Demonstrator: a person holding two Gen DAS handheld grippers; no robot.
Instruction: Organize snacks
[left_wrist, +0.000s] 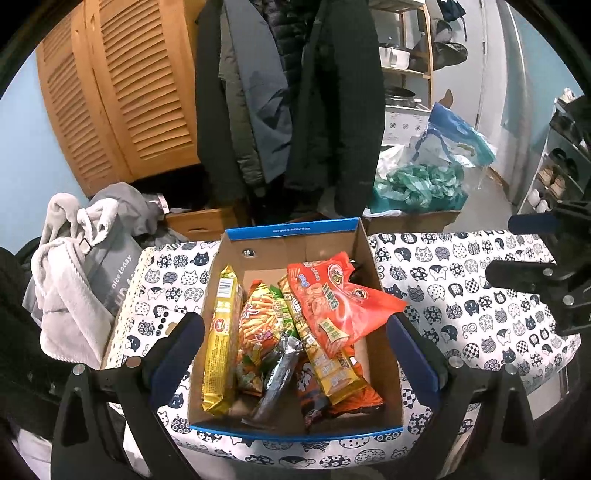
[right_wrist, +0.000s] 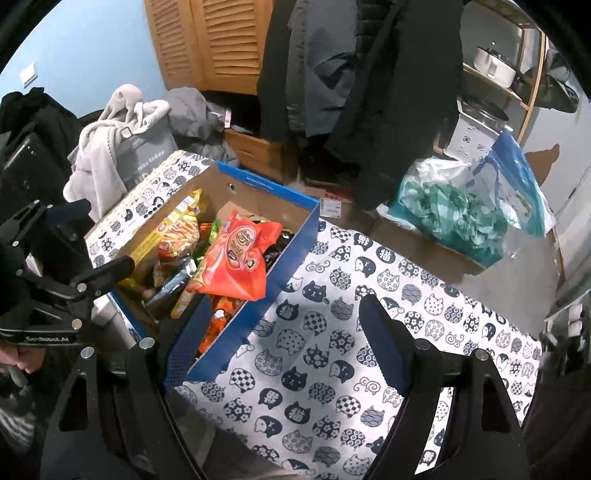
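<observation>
While my left gripper (left_wrist: 295, 332) hangs spread wide, empty, above box (left_wrist: 291, 236), right gripper (right_wrist: 284, 332) gapes empty over cat-print cloth (right_wrist: 332, 369), right of box. Snack packs heaped inside: red bag (left_wrist: 343, 306) on top, yellow pack (left_wrist: 221, 339) at left. Lower packs half buried, labels unreadable.

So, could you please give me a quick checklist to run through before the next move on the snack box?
1. Left gripper open and empty: ok.
2. Right gripper open and empty: ok.
3. Cardboard box upright on the cat-print cloth: ok.
4. Orange snack bag on top, reachable: ok.
5. Yellow packet along the box's left wall, unobstructed: ok.
6. Snacks buried underneath: cannot tell.
</observation>
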